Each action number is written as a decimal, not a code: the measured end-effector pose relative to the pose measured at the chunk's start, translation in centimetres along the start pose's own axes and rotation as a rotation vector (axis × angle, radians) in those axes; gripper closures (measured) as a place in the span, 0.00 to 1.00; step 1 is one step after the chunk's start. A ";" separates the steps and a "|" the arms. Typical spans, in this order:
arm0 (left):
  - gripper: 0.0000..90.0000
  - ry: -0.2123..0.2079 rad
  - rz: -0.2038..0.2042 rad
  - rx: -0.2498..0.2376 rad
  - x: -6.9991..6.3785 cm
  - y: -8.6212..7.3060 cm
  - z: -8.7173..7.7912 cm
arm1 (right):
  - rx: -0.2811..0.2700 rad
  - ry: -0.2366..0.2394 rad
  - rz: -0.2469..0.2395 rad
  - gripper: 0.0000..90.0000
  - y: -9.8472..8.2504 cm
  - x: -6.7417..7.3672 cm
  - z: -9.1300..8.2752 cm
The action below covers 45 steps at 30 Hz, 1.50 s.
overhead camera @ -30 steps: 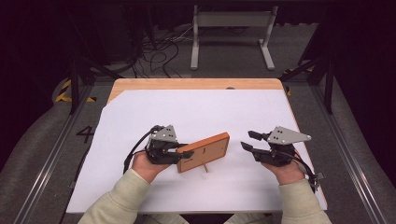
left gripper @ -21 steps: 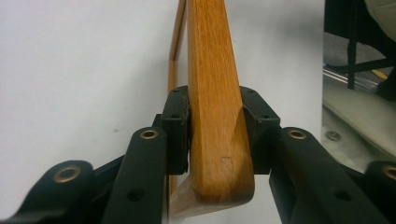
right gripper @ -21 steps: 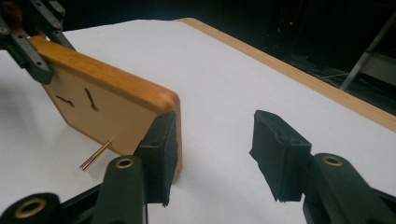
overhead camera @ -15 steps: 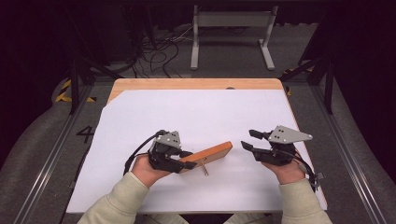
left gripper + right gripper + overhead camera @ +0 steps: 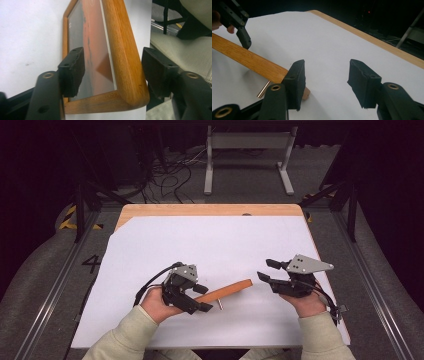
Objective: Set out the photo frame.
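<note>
A wooden picture frame (image 5: 227,292) stands nearly edge-on on the white sheet, propped by a thin metal peg (image 5: 219,305) at its back. My left gripper (image 5: 200,297) holds its jaws around the frame's near corner (image 5: 125,50); they have just been opening. One pad (image 5: 73,72) sits close to the glass, and the other pad (image 5: 156,71) stands clear of the wood. My right gripper (image 5: 265,270) hovers just right of the frame's far end (image 5: 244,57), open, with bare sheet between its fingers (image 5: 325,83).
The white sheet (image 5: 225,240) covers a wooden table (image 5: 210,210), with dark floor, cables and a metal stand beyond its far edge. Rails run along both sides. The person's sleeves enter at the near edge.
The frame has tipped from showing its broad back face to standing nearly edge-on. My left gripper's jaws have spread apart around it. The right gripper has held still.
</note>
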<state>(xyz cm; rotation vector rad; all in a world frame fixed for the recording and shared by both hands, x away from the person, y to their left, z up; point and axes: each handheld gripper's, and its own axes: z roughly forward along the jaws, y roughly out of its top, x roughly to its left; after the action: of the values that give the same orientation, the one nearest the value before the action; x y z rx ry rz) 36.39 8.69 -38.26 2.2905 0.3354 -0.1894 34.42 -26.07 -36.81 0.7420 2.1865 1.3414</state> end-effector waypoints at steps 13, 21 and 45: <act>0.39 0.119 0.015 -0.243 -0.1 -0.8 -5.6 | 0.132 0.064 -0.007 0.95 -1.9 0.7 0.6; 0.40 0.245 -0.104 -0.271 1.6 -2.2 -6.6 | 0.213 0.091 0.017 1.00 -2.9 1.0 1.6; 0.42 0.304 -0.237 -0.200 3.3 -6.1 -6.0 | 0.337 0.194 0.068 1.00 -4.6 1.7 7.9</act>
<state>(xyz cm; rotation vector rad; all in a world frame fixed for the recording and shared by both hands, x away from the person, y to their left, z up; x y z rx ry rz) 37.86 17.72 -39.31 2.0765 0.7499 0.0740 37.21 -21.51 -44.40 0.8437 2.6030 1.1287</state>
